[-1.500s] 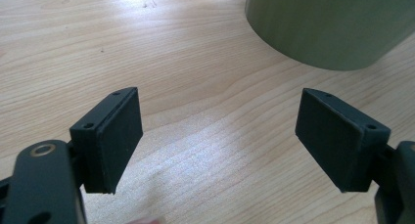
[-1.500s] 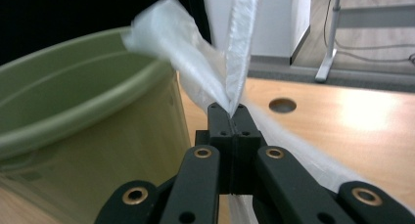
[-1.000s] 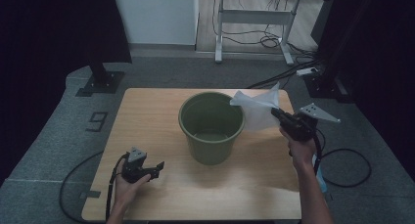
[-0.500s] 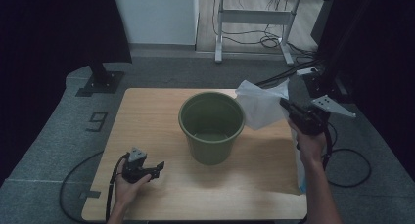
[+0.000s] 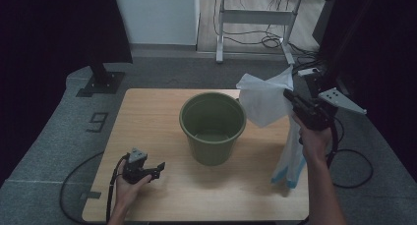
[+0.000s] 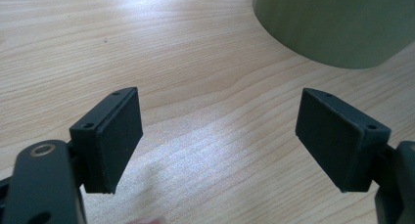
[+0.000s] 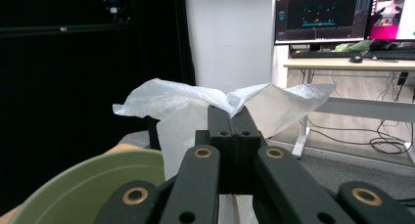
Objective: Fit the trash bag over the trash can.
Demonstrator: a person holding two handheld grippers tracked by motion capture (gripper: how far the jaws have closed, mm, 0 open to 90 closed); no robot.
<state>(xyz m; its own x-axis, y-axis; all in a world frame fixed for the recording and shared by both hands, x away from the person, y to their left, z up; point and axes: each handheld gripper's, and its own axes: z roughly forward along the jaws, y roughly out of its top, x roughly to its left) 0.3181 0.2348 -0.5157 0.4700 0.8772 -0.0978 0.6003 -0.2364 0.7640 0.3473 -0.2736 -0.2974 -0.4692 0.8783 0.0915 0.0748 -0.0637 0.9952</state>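
A green bucket [image 5: 212, 124] stands upright in the middle of the wooden table [image 5: 147, 114]. My right gripper [image 5: 288, 97] is raised to the bucket's right, shut on a thin white plastic bag [image 5: 263, 99]. The bag fans out above the closed jaws [image 7: 215, 104], and the bucket's rim [image 7: 88, 182] lies below them. A long tail of the bag with blue edging [image 5: 290, 158] hangs down to the table. My left gripper [image 5: 155, 170] rests low near the table's front left, open, with bare wood between its pads [image 6: 120, 136]. The bucket's wall [image 6: 337, 23] is ahead of it.
A desk frame [image 5: 255, 23] with loose cables stands on the floor behind the table. A black stand base [image 5: 101, 82] sits at the back left. Monitors [image 7: 337, 16] on a desk are in the room beyond. Cables trail off the table's front left and right.
My right gripper has risen with the white bag, lifting more of it off the table beside the bucket. The left gripper has stayed put.
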